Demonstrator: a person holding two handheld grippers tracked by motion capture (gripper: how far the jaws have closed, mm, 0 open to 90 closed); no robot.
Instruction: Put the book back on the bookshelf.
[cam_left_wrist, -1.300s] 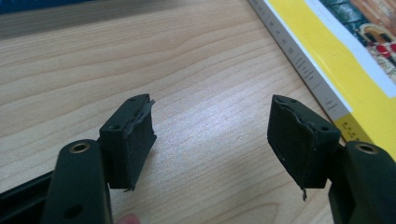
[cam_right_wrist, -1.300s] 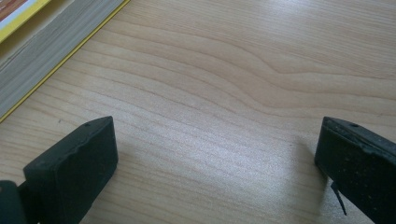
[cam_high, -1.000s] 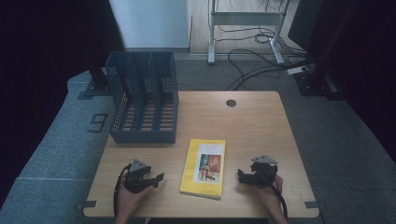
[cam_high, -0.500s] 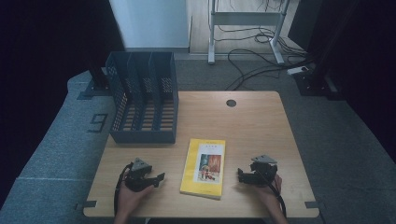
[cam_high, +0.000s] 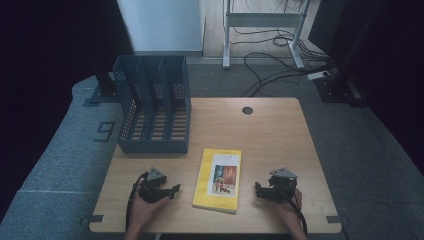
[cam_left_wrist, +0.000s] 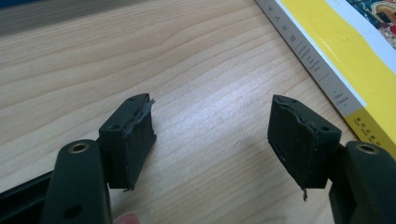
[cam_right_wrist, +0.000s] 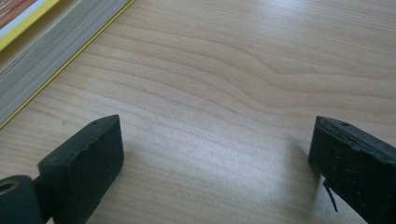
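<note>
Left gripper was seen resting low on the wooden table, held in the left hand, jaws spread wide with nothing between them but bare wood. In the left gripper view the pads were noted as worn and frayed at the edges. The yellow book lay flat just ahead of this gripper's jaws, close but not touched; its spine was seen ahead and to the right of the right-hand jaw.

Right gripper was recorded on the far side of the book, held in the right hand, jaws likewise wide apart and empty. In the right gripper view the book's page edge was seen ahead and to the left of the left-hand jaw, apart from it.

A blue file rack with upright dividers was noted well beyond the left gripper, toward the back of the table.
</note>
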